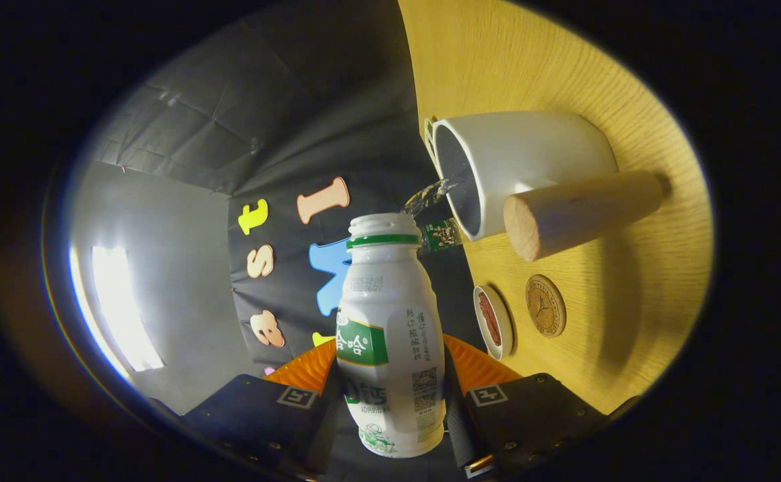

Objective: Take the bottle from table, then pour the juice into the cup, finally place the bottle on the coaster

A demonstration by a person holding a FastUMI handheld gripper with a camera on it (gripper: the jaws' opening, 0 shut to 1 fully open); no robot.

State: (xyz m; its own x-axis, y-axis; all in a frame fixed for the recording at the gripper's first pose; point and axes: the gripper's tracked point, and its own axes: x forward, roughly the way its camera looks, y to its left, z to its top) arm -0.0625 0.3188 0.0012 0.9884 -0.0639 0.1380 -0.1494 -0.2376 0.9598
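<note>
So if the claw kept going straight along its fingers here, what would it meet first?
Probably the booth wall. The claw, shut on the tilted bottle, points past the cup, which sits off to one side; depth is unclear.

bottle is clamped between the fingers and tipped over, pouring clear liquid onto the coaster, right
Not quite. The gripper view shows the bottle clamped in the gripper and tipped over, but the clear stream runs from its mouth into the white cup, not onto the coaster, which lies apart on the table.
</note>
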